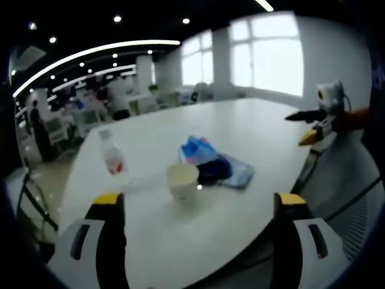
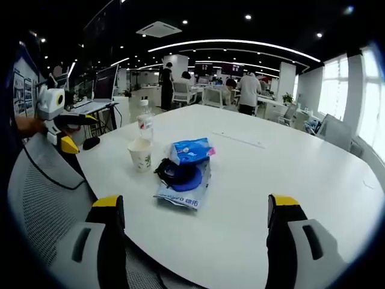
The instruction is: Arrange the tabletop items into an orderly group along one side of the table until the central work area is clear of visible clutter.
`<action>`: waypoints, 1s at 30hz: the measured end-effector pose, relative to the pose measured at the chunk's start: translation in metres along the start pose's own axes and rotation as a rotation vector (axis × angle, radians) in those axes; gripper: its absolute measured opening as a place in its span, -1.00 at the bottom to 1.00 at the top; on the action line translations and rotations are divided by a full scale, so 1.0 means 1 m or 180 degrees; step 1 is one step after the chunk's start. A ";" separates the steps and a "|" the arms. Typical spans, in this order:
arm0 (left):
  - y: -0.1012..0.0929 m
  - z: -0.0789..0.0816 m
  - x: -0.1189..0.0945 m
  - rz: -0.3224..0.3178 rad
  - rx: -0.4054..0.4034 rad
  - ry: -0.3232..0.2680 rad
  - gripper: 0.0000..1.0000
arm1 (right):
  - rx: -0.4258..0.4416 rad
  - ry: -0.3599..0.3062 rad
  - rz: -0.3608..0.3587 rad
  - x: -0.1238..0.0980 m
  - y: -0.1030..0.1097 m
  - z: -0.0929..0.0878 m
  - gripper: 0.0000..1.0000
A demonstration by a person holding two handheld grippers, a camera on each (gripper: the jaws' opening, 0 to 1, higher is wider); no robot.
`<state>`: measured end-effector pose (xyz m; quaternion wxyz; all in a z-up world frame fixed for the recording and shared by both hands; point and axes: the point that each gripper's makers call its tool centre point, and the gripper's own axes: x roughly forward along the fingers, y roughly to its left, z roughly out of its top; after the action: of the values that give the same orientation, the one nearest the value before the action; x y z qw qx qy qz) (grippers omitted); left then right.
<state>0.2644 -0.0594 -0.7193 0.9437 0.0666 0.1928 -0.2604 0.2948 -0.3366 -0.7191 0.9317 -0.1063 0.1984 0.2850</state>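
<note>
Right gripper view: white table (image 2: 289, 180) in open-plan office, both tongs wide open, empty.

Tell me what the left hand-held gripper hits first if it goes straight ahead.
Probably the paper cup: it stands on the white table between the left hand-held gripper's open jaws. Depth is uncertain.

A wide white table (image 2: 289, 180) carries a small cluster: a clear plastic bottle (image 2: 144, 123) standing upright, a paper cup (image 2: 141, 155) just beside it, and blue packets (image 2: 189, 150) stacked over a dark item (image 2: 175, 174).
</note>
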 end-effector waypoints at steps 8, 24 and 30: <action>0.001 -0.001 0.000 0.0010 0.0026 -0.0007 1.00 | -0.0074 0.0033 0.0131 0.013 0.006 0.014 0.98; 0.001 -0.004 0.001 -0.0005 0.0059 0.0023 1.00 | -0.0174 0.0020 0.0366 0.047 0.020 0.037 0.83; 0.002 -0.004 0.001 0.0004 0.0049 0.0018 1.00 | -0.0107 -0.0016 0.0428 0.061 0.025 0.047 0.71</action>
<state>0.2649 -0.0569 -0.7238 0.9428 0.0747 0.1935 -0.2610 0.3413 -0.2721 -0.7057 0.9090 -0.1076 0.1980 0.3505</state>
